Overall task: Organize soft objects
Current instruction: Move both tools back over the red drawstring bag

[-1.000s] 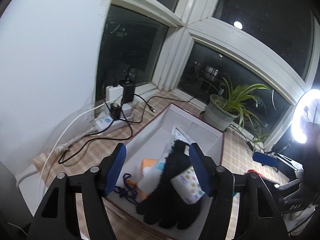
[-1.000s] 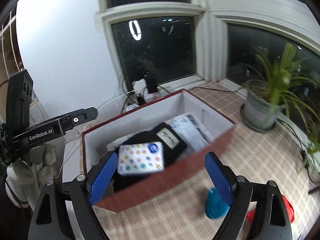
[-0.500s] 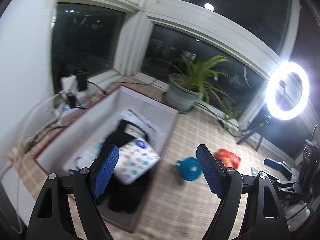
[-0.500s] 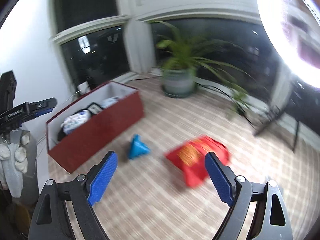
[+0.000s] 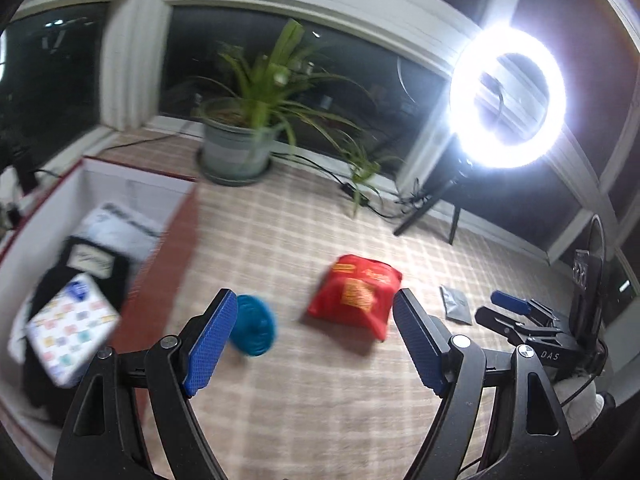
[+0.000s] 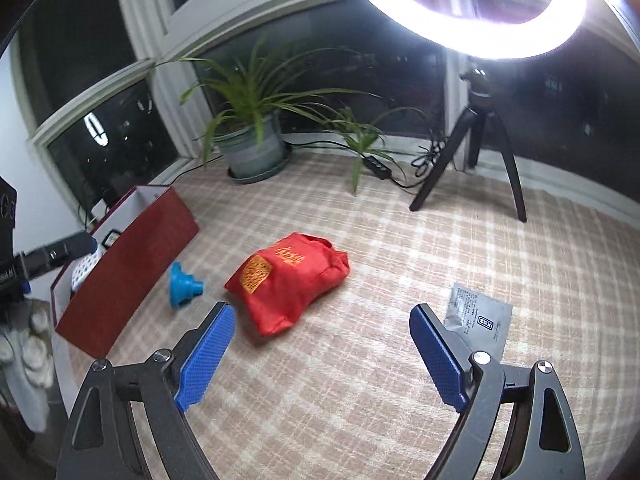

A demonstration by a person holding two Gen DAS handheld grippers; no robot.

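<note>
From the left wrist view, the left tool hangs spread and empty over the checked surface, with the blue soft toy just beside its left finger and the red pouch ahead, probably lined up for the next pick. Only this view looks into the box, where a patterned packet lies on dark cloth.

Over on the right wrist view, the right tool is likewise spread and empty above the red pouch. It alone shows clearly the grey sachet, flat and well apart from the box.

both views off box, toward pouch
</note>
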